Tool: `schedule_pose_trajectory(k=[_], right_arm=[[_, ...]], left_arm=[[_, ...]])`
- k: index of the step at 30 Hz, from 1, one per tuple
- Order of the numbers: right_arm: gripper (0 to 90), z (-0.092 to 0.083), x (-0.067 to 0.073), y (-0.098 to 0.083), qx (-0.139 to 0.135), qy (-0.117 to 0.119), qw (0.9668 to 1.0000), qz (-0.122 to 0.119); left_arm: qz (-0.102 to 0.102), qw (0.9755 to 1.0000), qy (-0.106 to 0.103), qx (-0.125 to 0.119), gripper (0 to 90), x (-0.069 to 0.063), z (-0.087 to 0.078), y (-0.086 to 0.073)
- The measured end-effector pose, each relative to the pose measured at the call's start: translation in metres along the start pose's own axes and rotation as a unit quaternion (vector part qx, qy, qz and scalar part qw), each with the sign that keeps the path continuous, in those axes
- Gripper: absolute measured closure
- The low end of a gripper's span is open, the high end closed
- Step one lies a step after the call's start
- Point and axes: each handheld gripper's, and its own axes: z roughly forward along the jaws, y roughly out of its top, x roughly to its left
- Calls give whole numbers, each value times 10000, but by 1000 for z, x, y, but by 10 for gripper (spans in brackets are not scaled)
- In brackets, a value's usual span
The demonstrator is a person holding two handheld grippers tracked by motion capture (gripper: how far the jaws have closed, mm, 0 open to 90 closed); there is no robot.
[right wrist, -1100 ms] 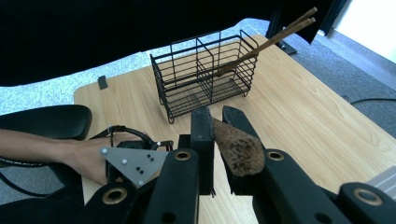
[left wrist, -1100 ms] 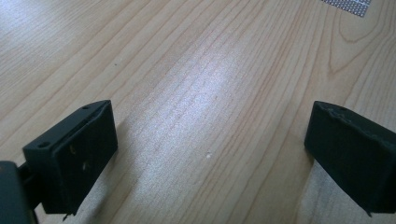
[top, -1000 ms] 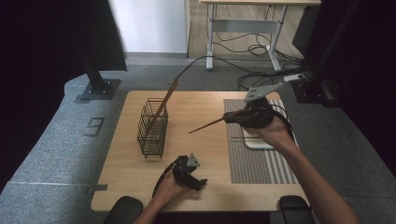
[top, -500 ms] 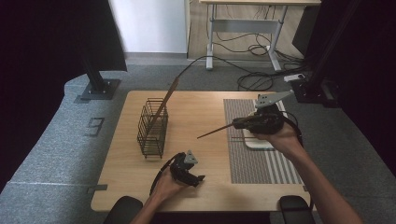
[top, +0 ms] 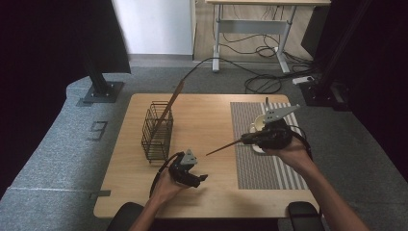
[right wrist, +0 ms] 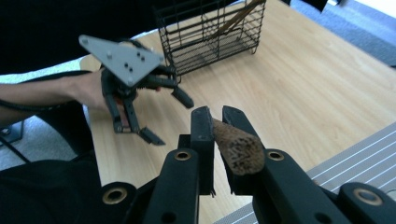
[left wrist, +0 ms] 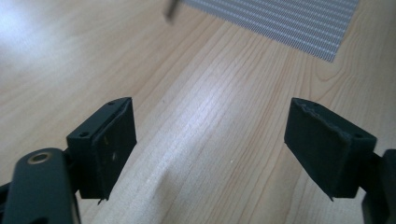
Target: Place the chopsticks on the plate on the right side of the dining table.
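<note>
Stick (right wrist: 236, 147) in right hand-held gripper (right wrist: 215, 122) (left hand-held gripper (left wrist: 210, 149) agape).

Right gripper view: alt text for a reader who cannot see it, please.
The right gripper clamps a dark wooden utensil between its jaws. Beyond it, a hand holds the left gripper, open, beside a black wire basket on the wooden table.

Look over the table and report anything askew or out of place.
Little stands out. A wooden utensil leans diagonally out of the wire basket, poking above its rim. The right hand-held gripper holds a brown stick level above the table.
</note>
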Motion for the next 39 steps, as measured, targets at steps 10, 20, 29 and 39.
schedule_pose_trajectory(k=[10,20,29,39], right_arm=[[821,24,11,-9,224,327,9992,-49],[821,52,22,-12,434,732,9963,-72],[821,61,23,-13,479,872,9950,-4],[723,60,22,-10,327,674,9972,-52]], left_arm=[[214,9987,-346,-292,277,-5,-6,5],[338,9954,-720,-538,511,-11,-8,7],[496,9916,-857,-828,745,-12,-13,6],[793,9868,-999,-995,851,-17,-15,7]])
